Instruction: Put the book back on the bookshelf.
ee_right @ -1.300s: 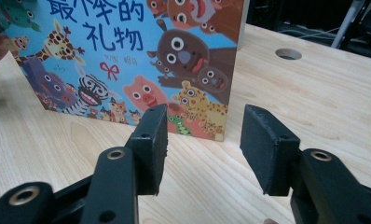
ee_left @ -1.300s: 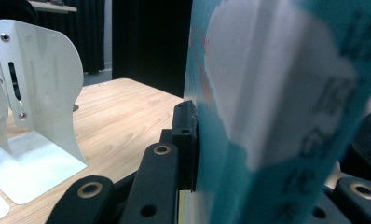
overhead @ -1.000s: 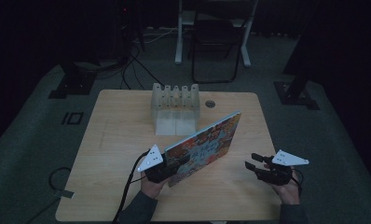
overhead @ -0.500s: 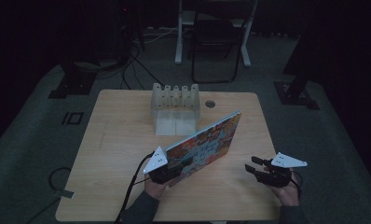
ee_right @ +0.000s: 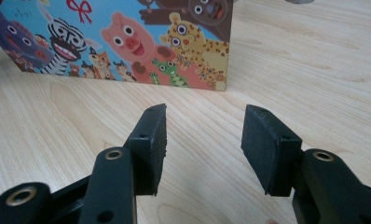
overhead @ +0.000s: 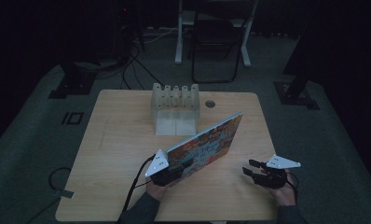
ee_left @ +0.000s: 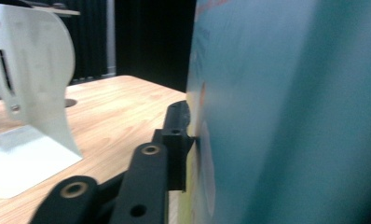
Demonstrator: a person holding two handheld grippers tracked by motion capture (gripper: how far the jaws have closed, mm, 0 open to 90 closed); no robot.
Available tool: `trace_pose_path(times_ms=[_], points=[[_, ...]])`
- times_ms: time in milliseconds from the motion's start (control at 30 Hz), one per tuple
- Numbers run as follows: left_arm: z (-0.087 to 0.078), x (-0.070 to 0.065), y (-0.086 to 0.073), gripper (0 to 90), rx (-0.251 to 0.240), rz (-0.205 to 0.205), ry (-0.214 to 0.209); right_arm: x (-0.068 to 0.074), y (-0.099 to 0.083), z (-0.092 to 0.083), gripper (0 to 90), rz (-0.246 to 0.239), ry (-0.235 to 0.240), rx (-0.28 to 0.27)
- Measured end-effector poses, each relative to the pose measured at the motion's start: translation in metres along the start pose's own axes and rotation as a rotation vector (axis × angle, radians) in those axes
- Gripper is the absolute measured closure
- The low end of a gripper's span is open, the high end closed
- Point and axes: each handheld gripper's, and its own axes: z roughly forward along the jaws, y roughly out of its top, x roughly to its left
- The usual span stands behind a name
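One picture book (overhead: 207, 140) up on its long edge, tilted, running from lower centre of the high view toward middle right, bottom edge seemingly resting on the wooden table (overhead: 113, 140). Pinched at its near lower corner by the left gripper (overhead: 173, 171), jaws just now closing a touch further with the cover between them. One black pad flat against the cover in the left gripper view, the other hidden behind the book; clenched on it, by every sign. Right gripper (overhead: 250, 169) at lower right of the high view, well apart from the book, jaws spread and empty. Bare wood between its pads in the right gripper view, cartoon-animal cover standing beyond them. Pale slotted rack (overhead: 175, 100) at upper centre of the table, apart from the book, slots seemingly empty, though too dim to be sure. Judged so far: book gripped and standing on edge, not yet at the rack or in a slot. Left to do, probably: carry across, line up with a gap, lower in, let go, perhaps with a steadying touch from the free gripper.
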Motion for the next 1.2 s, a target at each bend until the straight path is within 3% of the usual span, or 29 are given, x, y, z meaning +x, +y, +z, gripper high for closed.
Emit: trace_pose_path(times_ms=[600, 800, 1200], points=[[0.001, -0.01, -0.002, 80.4, -0.004, 0.03, 0.051, -0.003, -0.028, 0.01, 48.1, 0.003, -0.031, 0.106], [0.001, -0.009, 0.0, 80.8, -0.004, -0.018, 0.068, 0.001, -0.028, 0.015, 47.2, -0.031, -0.058, 0.14], [0.0, -0.012, 0.008, 81.0, 0.018, 0.017, 0.074, 0.003, -0.027, 0.02, 44.2, -0.057, -0.065, 0.175]])
